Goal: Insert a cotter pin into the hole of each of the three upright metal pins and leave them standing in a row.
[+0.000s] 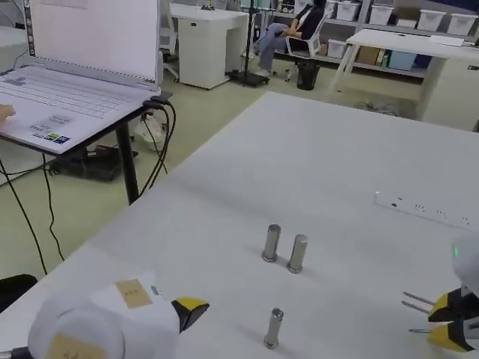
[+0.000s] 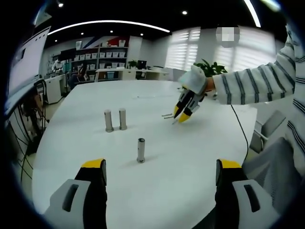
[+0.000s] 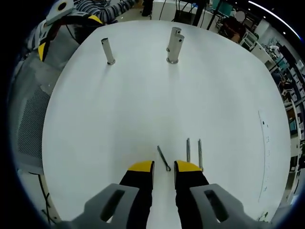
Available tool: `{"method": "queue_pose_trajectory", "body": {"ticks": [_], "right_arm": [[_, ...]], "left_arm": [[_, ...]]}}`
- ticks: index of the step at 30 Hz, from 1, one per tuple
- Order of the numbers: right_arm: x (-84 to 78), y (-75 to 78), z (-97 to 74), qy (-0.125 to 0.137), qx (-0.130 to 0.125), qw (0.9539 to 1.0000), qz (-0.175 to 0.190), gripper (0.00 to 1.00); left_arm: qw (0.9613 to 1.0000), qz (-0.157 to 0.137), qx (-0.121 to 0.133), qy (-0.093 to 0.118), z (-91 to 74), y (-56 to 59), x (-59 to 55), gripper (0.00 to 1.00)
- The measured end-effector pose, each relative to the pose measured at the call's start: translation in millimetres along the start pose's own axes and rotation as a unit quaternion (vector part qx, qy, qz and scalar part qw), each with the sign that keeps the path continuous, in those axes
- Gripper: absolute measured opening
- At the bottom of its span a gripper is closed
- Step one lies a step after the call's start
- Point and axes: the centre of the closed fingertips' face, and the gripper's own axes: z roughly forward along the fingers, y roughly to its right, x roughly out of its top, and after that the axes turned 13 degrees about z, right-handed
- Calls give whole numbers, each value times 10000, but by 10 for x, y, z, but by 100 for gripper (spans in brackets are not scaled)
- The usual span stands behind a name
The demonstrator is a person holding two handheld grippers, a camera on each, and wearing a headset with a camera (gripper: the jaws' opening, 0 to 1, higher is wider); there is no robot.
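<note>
A white table (image 1: 314, 157) stands in an open office, with a laptop (image 1: 75, 82) on a stand beside it and a power strip (image 1: 423, 209) near its far edge. All three metal pins are upright on the table. Two are just beside each other (image 1: 272, 244) (image 1: 298, 253), and the third (image 1: 275, 328) stands apart, nearer the person. They do not form one row.

The cotter pins (image 3: 188, 150) lie on the table just ahead of the right gripper (image 3: 164, 167). Two are side by side by one jaw tip, and a slanted one (image 3: 164, 158) points into the gap between the jaws. Those jaws are narrowly parted, and nothing looks clamped between them.

The left gripper (image 2: 160, 164) hovers low over the near edge of the table, facing the metal pins. Its jaws are spread wide and hold nothing.

No cotter pin sits in any metal pin as far as the views show, and the holes are too small to make out. By this reading the task is at its start. One cotter pin has to be picked up and three insertions are left. The lone metal pin probably needs bringing into line with the pair.
</note>
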Motion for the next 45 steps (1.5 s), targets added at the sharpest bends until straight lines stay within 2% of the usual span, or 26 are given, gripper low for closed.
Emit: {"method": "queue_pose_trajectory", "body": {"ticks": [6, 13, 18, 21, 24, 26, 28, 31, 34, 38, 45], "right_arm": [[4, -26, 25, -145, 95, 9998, -108, 0], [2, -12, 43, -300, 149, 9992, -233, 0], [8, -21, 52, -412, 86, 9988, -252, 0], [12, -20, 58, -585, 45, 9979, -259, 0], [3, -27, 59, -834, 101, 9946, -617, 0], [4, -30, 65, -888, 100, 9940, -626, 0], [2, -18, 58, -869, 178, 9944, -573, 0], [-1, -7, 56, -774, 394, 9959, -231, 0], [1, -12, 53, -708, 417, 9964, 182, 0], [6, -23, 50, -703, 396, 9967, 91, 0], [3, -36, 53, -847, 206, 9961, -105, 0]], "left_arm": [[10000, 46, 8, -43, -28, -3, 11, 94], [10000, 51, -4, -55, -25, -20, -1, 94], [10000, -18, -11, -36, -11, -13, -16, 93], [10000, -41, -28, -49, 4, -3, -32, 93], [9999, -50, -40, -78, 13, 0, -43, 93], [9999, -65, -41, -67, 14, -1, -38, 93], [10000, -71, -37, -57, 13, -5, -33, 92], [9999, -72, -34, -61, 8, -8, -34, 92], [9999, -58, -18, -88, 4, -16, -38, 92], [9999, -100, 11, -71, 3, -33, -26, 91], [9999, -96, 4, -76, 16, -45, -22, 91]]}}
